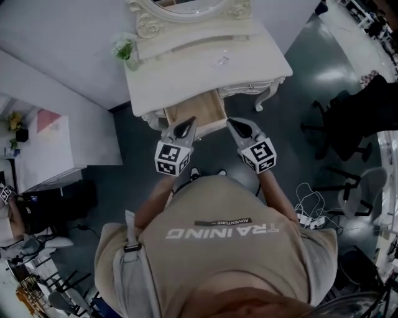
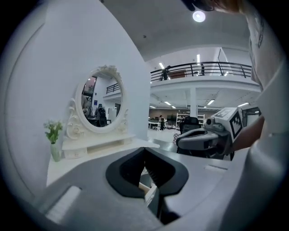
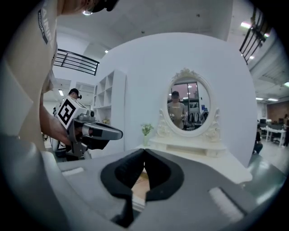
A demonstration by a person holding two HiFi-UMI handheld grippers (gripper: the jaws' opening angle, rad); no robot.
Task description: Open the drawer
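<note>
I wear a tan T-shirt [image 1: 236, 261] with pale lettering [image 1: 217, 231] and a small dark label; a grey strap [image 1: 129, 264] crosses it. My left gripper [image 1: 189, 123] and right gripper [image 1: 232, 123] are grey shells with dark tips; each bears a white cube [image 1: 172, 159] of black square markers.

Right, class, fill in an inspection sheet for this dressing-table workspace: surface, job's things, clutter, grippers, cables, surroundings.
Surface: white carved dressing table with an oval mirror at its back.
Job's things: pale wooden drawer at the table's front, pulled open; the visible inside shows bare wood.
Clutter: small vase of pale flowers at the top's left corner; small flat pale item, too small to identify.
Grippers: left gripper and right gripper both shut, nothing between the jaws, side by side in front of the open drawer.
Cables: tangle of white cables on the dark floor, right side.
Surroundings: black office chairs right; white cabinet left.
</note>
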